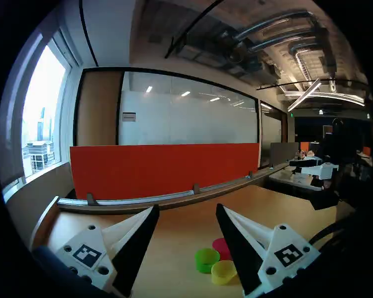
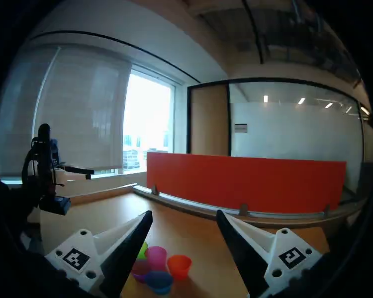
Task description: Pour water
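Three cups, the green cup, pink cup and yellow cup, stand lower centre in the left gripper view; we note a finger hiding part of the pink cup. The left gripper hovers level over the table, released and empty. The right gripper, also released, hovers above a partly hidden cup cluster.

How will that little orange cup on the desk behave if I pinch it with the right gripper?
The orange cup looks small and thin, probably plastic, so likely very light and may flex under a pinch. It stands upright beside the blue cup, so a nudge could tip it into that one.
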Demonstrator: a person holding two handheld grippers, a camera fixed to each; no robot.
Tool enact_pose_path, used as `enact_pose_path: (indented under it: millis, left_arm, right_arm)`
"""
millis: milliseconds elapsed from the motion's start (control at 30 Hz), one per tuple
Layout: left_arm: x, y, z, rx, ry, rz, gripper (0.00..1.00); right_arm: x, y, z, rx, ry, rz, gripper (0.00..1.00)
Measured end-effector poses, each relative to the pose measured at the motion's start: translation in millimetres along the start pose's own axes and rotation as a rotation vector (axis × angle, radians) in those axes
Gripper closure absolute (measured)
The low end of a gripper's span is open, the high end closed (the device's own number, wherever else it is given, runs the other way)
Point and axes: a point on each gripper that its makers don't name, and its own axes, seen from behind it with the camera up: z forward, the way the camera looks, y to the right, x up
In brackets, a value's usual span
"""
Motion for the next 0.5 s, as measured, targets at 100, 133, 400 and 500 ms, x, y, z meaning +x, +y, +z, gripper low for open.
enact_pose_path:
  millis: [100, 133, 400, 500]
  left_arm:
    - [2, 2.2, 0.4, -0.013, 0.001, 0.000, 0.16]
    - [3, 2.5, 0.3, -0.016, 0.003, 0.001, 0.16]
    - [2, 3.6, 0.2, -0.038, -0.019, 0.004, 0.16]
    - [-3, 3.6, 0.9, -0.047, -0.036, 0.015, 0.16]
  right_arm:
    - [2, -5, 0.2, 0.012, -0.002, -0.008, 0.01]
    - [3, -7, 0.4, 0.017, -0.001, -0.010, 0.01]
    - [4, -18, 1.0, 0.048, -0.018, -0.031, 0.01]
    - [0, -21, 0.8, 0.060, -0.040, -0.038, 0.01]
